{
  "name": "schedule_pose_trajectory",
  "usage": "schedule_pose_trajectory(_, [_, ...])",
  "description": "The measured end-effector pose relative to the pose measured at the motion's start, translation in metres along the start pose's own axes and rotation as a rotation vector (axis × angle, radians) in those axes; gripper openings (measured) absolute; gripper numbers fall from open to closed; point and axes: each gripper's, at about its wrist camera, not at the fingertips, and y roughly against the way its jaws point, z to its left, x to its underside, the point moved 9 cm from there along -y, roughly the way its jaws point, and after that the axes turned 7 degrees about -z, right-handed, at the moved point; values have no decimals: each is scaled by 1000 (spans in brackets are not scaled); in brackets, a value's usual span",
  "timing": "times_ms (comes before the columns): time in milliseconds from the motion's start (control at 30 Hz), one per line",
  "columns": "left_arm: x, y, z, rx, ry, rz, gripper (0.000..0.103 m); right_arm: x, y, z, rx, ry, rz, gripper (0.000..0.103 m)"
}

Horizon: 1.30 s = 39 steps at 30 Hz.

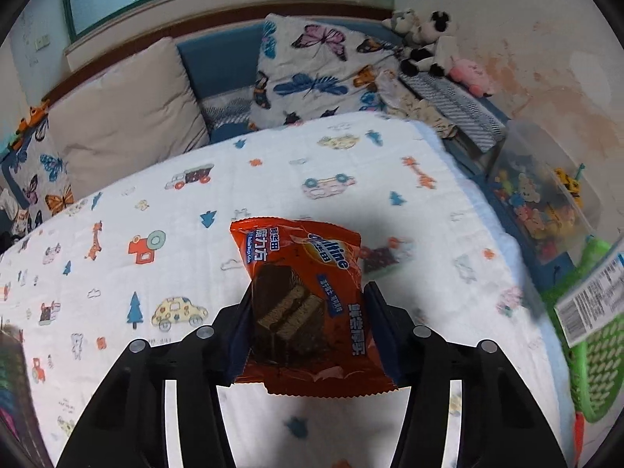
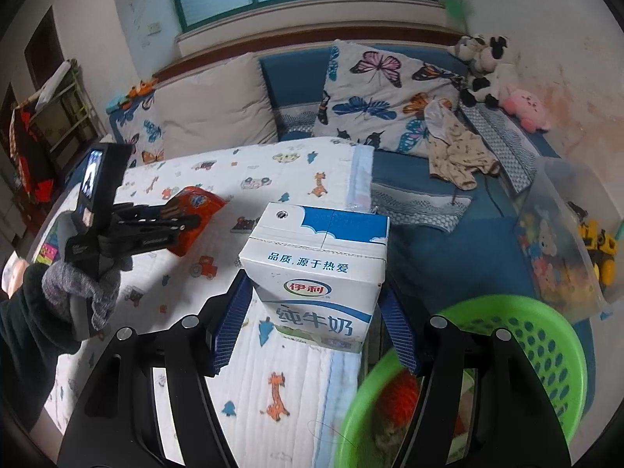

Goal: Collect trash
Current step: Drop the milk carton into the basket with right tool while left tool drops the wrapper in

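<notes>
At the far left of the right wrist view, a gloved hand (image 2: 84,288) in a dark sleeve holds the left gripper (image 2: 187,230), whose jaws are clenched on an orange snack wrapper (image 2: 195,210) held above the bed (image 2: 273,382). In the left wrist view the same orange snack wrapper (image 1: 308,304) sits between the two dark pads of the left gripper (image 1: 308,312), both pads pressing its sides, its upper end standing clear above the white cover printed with cars, giraffes and trees on the bed (image 1: 156,195). Behind the bed lie a beige cushion (image 1: 124,113) and a butterfly pillow (image 1: 319,74), with plush toys (image 1: 425,39) along the wall to the right. In the middle of the right wrist view, the right gripper (image 2: 312,312) is grasping a white and blue milk carton (image 2: 316,277), a blue pad pressed on each side, the carton upright above the bed's right edge. Lower right of it stands a green basket (image 2: 546,347) with something red and round inside; the carton is near its rim but not within it. The basket (image 1: 596,351) also shows at the right edge of the left wrist view, with the carton's label side (image 1: 592,296) in front of it. Further right sits a clear plastic bin of toys (image 2: 557,241), just beside the basket.
</notes>
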Motion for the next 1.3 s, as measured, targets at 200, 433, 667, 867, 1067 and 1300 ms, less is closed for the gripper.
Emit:
schedule_pose_trajectory(200, [4, 45, -29, 59, -27, -46, 51, 11, 33, -16, 38, -29, -19, 66])
schedule_pose_trajectory(433, [11, 88, -76, 136, -67, -81, 51, 33, 65, -45, 104, -70, -25, 66])
schedule_pose_trajectory(667, [19, 119, -135, 213, -132, -98, 51, 64, 89, -91, 188, -138, -18, 66])
schedule_pose_trajectory(867, [29, 130, -184, 266, -186, -92, 51, 92, 91, -126, 260, -187, 10, 66])
schedule_pose_trajectory(1067, [40, 128, -222, 306, -218, -70, 51, 103, 81, -149, 284, -248, 18, 66])
schedule_pose_trajectory(1300, [54, 125, -256, 336, -230, -43, 51, 107, 78, -161, 286, -290, 2, 70])
